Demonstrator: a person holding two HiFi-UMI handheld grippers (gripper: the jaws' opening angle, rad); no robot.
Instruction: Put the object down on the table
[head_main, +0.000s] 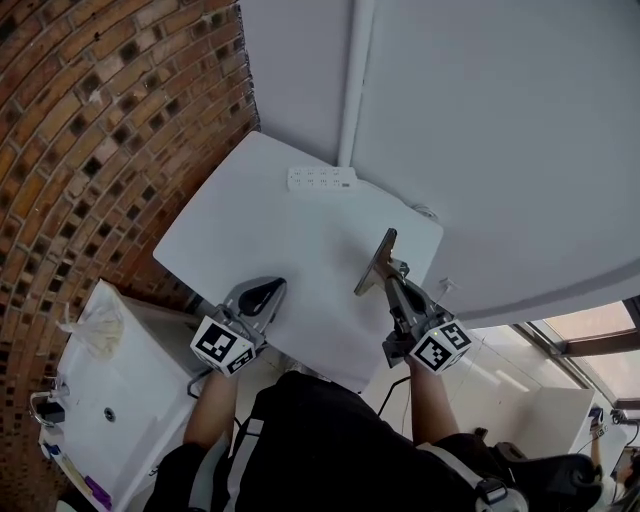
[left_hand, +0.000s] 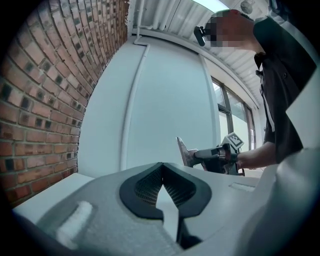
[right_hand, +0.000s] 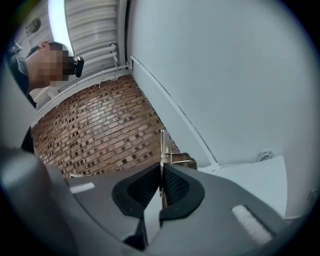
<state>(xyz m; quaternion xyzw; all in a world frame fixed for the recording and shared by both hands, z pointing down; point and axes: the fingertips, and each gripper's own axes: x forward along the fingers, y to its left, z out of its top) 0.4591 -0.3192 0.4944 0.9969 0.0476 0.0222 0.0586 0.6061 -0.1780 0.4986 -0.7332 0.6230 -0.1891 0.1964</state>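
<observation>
The flat metal piece (head_main: 376, 262) (a scraper blade, perhaps; its shape is hard to read) is held over the white bench (head_main: 270, 225), clamped in the right tongs (head_main: 391, 279). Best to lower it level until it rests flat, then part the jaws. The left tongs (head_main: 270, 291) are pressed together, empty.

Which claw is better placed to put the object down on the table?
Right. The right claw is shut on the metal tool, which shows over the table; the left claw is shut and empty.
</observation>
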